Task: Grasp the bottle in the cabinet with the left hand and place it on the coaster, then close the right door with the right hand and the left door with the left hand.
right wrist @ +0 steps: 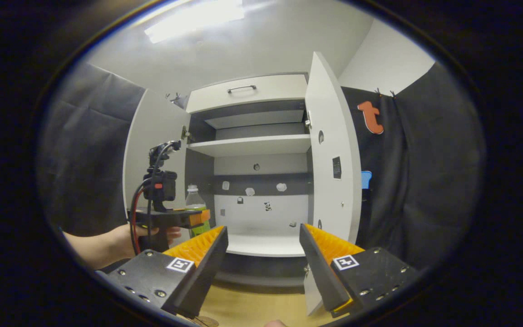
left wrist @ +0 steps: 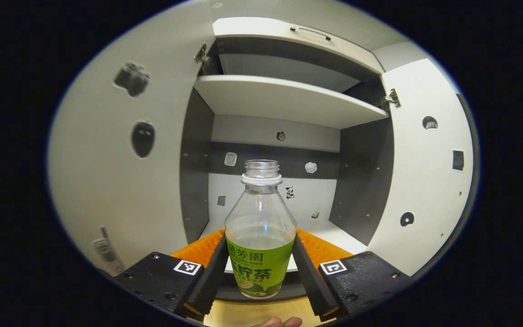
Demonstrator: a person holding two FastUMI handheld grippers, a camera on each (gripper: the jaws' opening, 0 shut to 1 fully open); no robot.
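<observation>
Bottle (left wrist: 260, 227) upright between left gripper (left wrist: 260, 265) fingers

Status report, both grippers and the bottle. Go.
Left gripper shut on bottle, out in front of the cabinet. Right gripper open, empty. Both doors open. Nothing blocking.

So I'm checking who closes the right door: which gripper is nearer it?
Right. The right gripper hangs open before the cabinet, the right door just beside it. The left gripper, shut on the bottle, is over by the left door.
</observation>
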